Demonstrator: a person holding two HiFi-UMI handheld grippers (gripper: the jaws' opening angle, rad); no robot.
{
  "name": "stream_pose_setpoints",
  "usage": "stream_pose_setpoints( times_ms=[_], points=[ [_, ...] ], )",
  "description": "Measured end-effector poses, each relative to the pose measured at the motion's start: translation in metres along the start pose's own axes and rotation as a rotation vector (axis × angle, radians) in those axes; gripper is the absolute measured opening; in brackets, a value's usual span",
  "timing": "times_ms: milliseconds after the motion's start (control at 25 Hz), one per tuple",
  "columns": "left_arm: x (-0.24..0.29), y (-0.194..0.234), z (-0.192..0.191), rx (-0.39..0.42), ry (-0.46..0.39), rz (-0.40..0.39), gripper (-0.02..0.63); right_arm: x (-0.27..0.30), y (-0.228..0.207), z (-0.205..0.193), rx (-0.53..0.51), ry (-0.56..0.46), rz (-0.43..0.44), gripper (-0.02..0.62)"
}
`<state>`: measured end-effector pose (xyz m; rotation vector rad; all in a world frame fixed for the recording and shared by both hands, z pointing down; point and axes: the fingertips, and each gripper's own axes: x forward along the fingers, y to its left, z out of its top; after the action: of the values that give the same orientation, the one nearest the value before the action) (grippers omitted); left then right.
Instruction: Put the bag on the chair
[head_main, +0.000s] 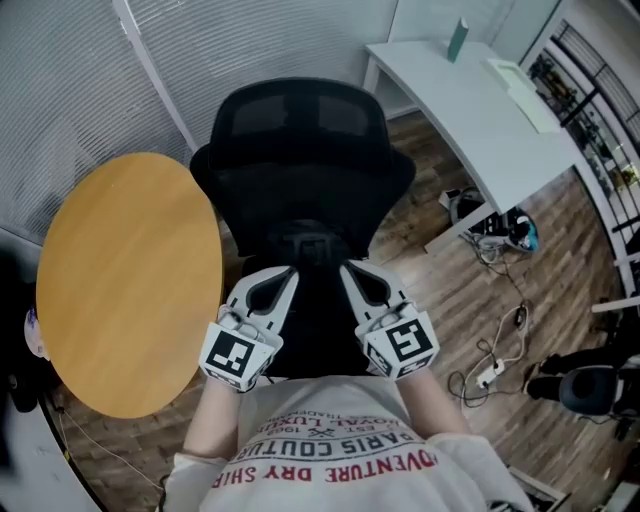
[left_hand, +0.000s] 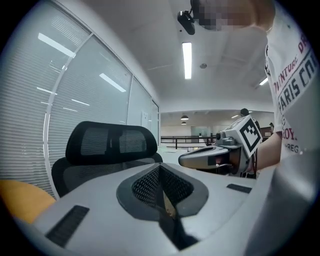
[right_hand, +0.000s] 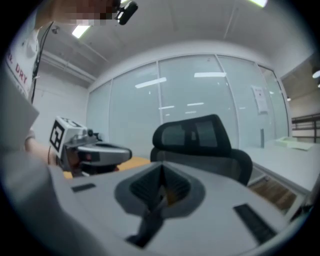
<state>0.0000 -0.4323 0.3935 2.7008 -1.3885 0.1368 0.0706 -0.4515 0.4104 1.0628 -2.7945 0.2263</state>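
A black mesh office chair stands in front of me, its seat toward me. Over the front of the seat, between my two grippers, hangs a black bag, hard to tell apart from the dark seat. My left gripper and right gripper are side by side just above it. In the left gripper view the jaws are shut, and a dark strap runs out of them. The right gripper is also shut, pinching a dark strap. The chair back rises beyond.
A round wooden table stands close on the left of the chair. A white desk is at the back right, with cables and a power strip on the wooden floor beside it. Blinds and glass walls lie behind.
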Motion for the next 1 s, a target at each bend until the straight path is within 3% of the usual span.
stream_pose_setpoints(
  times_ms=[1000],
  points=[
    [0.012, 0.007, 0.02, 0.009, -0.03, 0.039, 0.028, 0.002, -0.012, 0.006, -0.009, -0.001, 0.019, 0.026]
  ],
)
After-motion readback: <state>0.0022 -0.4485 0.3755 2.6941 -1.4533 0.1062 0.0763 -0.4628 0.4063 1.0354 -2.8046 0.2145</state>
